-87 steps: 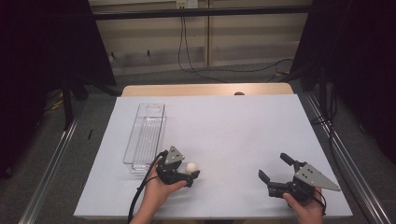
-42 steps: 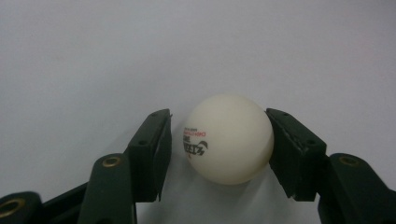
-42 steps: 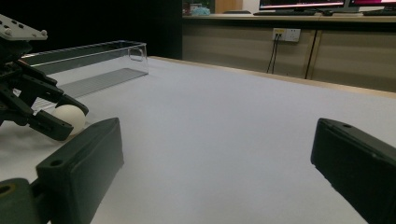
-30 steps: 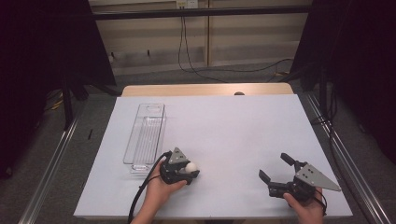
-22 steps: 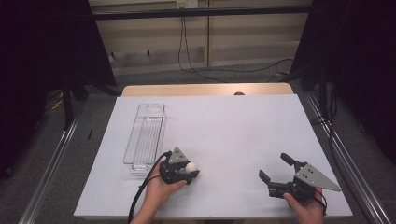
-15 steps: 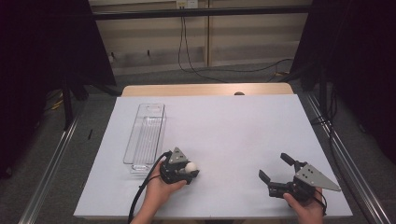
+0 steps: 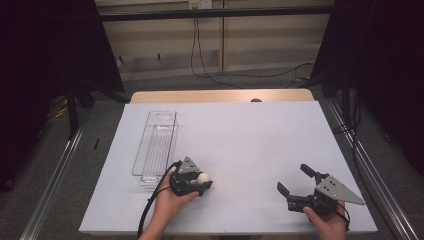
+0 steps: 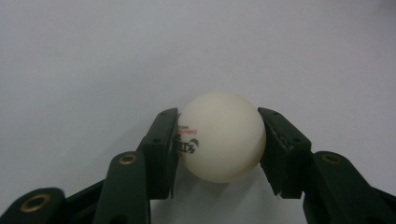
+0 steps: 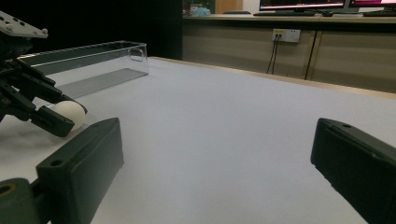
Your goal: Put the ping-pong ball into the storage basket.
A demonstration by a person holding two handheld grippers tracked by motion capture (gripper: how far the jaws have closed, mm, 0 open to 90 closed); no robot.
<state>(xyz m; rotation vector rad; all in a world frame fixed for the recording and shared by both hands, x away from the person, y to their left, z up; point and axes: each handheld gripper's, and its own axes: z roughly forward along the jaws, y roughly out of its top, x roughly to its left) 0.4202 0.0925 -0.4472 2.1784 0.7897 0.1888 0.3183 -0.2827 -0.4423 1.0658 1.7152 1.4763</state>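
High view: the white table (image 7: 250,140) carries, ahead and to the left of the left gripper (image 7: 197,184), a long clear plastic tray (image 7: 156,142) lying lengthwise away from the person; the near end of the tray lies just beside that gripper. The right gripper (image 7: 296,181) rests well apart to the right, its jaws spread wide with nothing between them. From this height the white ball (image 7: 203,178) appears merely as a pale spot at the tip of the left gripper, and the contact of the pads cannot be judged. Left gripper view: the ball (image 8: 220,136) sits between the two black jaws, both pads pressed against its sides, so the left gripper (image 8: 218,140) is clamped on it; dark and red printing on the ball faces the left pad, a detail too small to read. Right gripper view: the right gripper (image 9: 210,149) shows its two jaws far apart over bare table, while the left gripper (image 9: 58,114) with the ball (image 9: 70,113) in its tips is seen side-on at far left, the tray (image 9: 84,63) beyond it.
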